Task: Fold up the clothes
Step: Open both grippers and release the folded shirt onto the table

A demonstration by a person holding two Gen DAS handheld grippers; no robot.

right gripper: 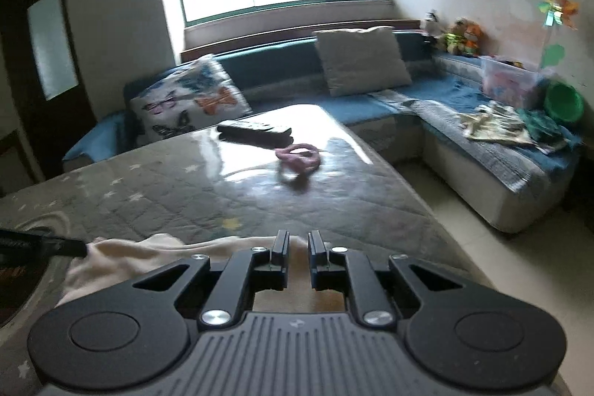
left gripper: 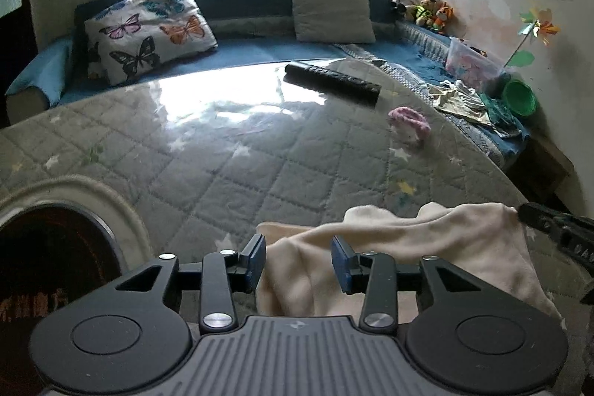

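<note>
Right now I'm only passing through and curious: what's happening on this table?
A person with a gripper in each hand is folding a cream garment on the quilted table cover. The right gripper pinches one edge with its jaws nearly closed. The left gripper has its jaws apart around the cloth.

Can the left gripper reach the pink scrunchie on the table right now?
Probably yes, with a long stretch. The left gripper is open around the cream cloth, not gripping it, and the quilted table between it and the pink scrunchie is bare. It lies far off, though.
</note>
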